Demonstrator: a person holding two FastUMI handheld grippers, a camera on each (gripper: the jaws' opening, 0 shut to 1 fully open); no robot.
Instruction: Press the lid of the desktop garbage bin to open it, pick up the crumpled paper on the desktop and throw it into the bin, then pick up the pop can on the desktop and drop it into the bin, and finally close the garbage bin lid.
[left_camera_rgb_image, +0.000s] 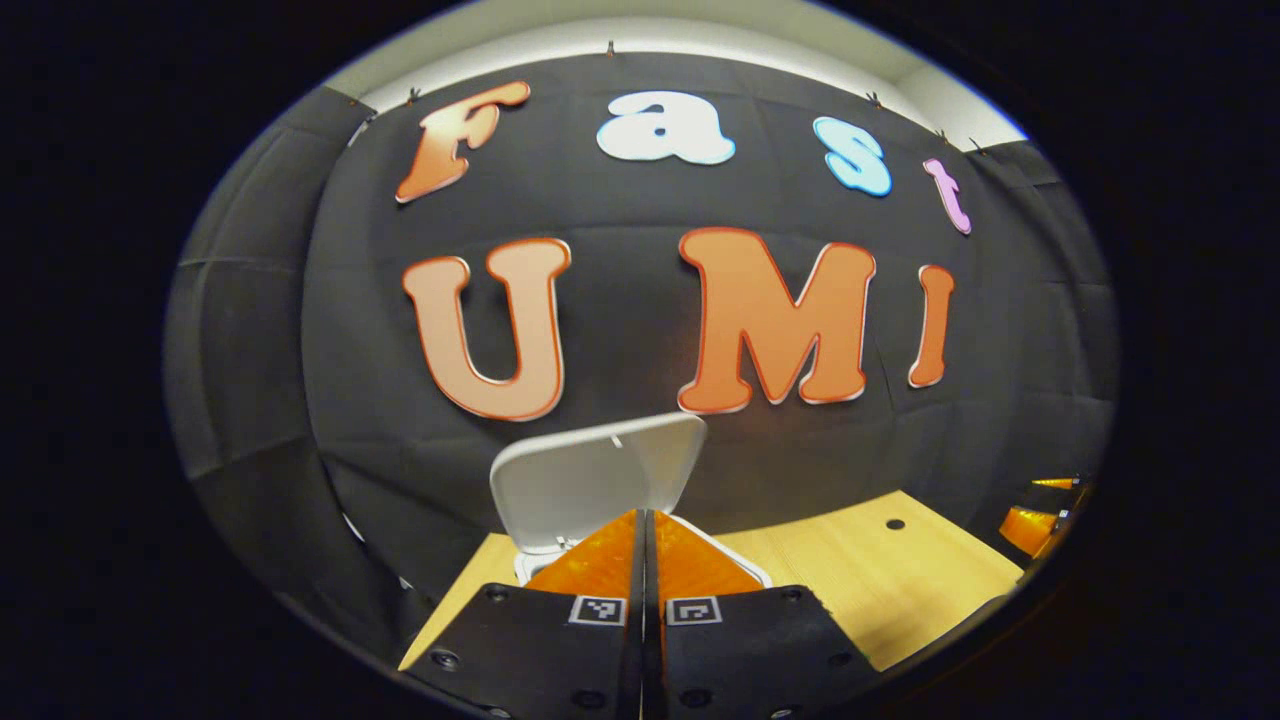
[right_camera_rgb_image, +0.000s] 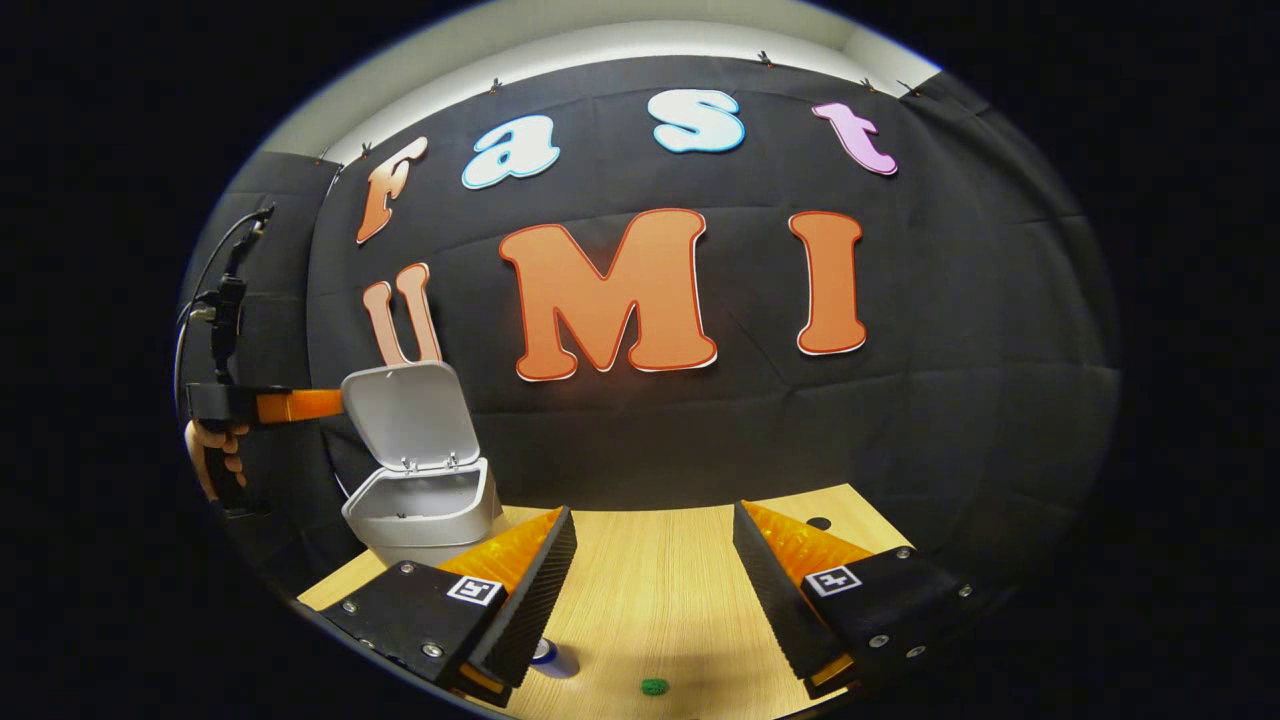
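Left gripper view: left tongs (left_camera_rgb_image: 645, 520), lower centre, pressed together w/ nothing between them, tips in front of the white bin (left_camera_rgb_image: 530, 565); bin lid (left_camera_rgb_image: 597, 480) stands raised, upright behind the tips. Wooden table (left_camera_rgb_image: 880, 590) at lower right. Right gripper view: right tongs (right_camera_rgb_image: 655, 540) spread wide, empty, over the table (right_camera_rgb_image: 650, 590). Bin (right_camera_rgb_image: 425, 510) at mid-left, lid (right_camera_rgb_image: 410, 415) up. Left tongs seen far left, held by a hand (right_camera_rgb_image: 212, 450), tips beside the lid's edge; contact can't be told. Pop can (right_camera_rgb_image: 552, 658) at bottom edge, partly hidden by one finger. Small green object (right_camera_rgb_image: 654, 686) just right of it.
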